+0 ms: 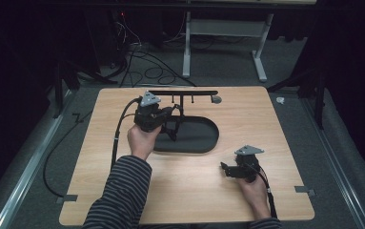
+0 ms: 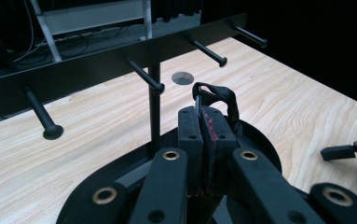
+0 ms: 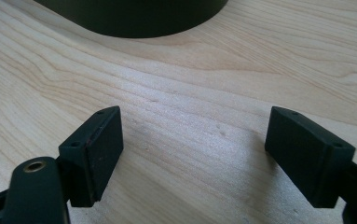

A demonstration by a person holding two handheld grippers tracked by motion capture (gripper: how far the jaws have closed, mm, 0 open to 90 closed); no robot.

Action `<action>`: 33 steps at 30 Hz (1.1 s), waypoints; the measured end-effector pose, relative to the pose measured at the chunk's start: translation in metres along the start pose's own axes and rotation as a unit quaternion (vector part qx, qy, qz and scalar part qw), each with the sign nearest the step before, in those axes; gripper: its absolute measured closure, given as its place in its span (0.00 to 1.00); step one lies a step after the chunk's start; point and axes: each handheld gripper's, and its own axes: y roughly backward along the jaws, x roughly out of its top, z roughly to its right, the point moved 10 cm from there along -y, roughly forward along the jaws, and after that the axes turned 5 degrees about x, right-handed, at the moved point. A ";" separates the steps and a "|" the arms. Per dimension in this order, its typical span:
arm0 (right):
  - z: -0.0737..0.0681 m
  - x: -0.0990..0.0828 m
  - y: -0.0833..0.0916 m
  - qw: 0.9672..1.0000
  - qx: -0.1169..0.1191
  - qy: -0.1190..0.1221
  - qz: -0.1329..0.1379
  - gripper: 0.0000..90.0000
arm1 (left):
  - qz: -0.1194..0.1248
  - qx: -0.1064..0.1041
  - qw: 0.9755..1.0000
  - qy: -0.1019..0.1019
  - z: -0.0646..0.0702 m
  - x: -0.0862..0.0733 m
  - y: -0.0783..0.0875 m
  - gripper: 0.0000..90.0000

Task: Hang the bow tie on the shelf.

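Above the black oval stand base point(image 1: 197, 138), in the high view, the left tool point(image 1: 169, 113) is clamped on a thin black strap loop point(image 1: 174, 125) just below the black peg rail point(image 1: 182, 92); the loop could miss its peg or slide free. In the left gripper view the limp, narrow loop point(image 2: 218, 95) pokes past the closed pads, short of the nearest peg point(image 2: 144, 76). In the right gripper view the right tool point(image 3: 192, 154) gapes empty over the pale wooden worktop point(image 3: 190, 84).

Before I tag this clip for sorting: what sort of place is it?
Probably a lab recording bay: a light wooden table ringed by black curtains, loose black cables on grey carpet, a black peg rack.
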 end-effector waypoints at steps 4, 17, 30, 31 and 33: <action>0.000 0.000 0.000 1.000 0.000 0.000 0.000 0.23 | 0.002 0.009 1.000 0.002 -0.003 0.004 -0.002 0.97; 0.000 0.000 0.000 1.000 0.001 0.001 0.000 0.23 | 0.007 0.036 0.999 0.024 -0.020 0.009 -0.011 0.97; -0.001 0.000 0.000 1.000 0.002 0.001 0.000 0.23 | -0.008 0.078 0.997 0.014 -0.030 0.011 -0.025 0.97; -0.001 0.000 0.000 1.000 0.002 0.001 0.000 0.23 | -0.009 0.082 0.997 0.014 -0.031 0.011 -0.026 0.97; -0.001 0.000 0.000 1.000 0.002 0.001 0.000 0.23 | -0.013 0.090 0.996 0.016 -0.035 0.009 -0.027 0.97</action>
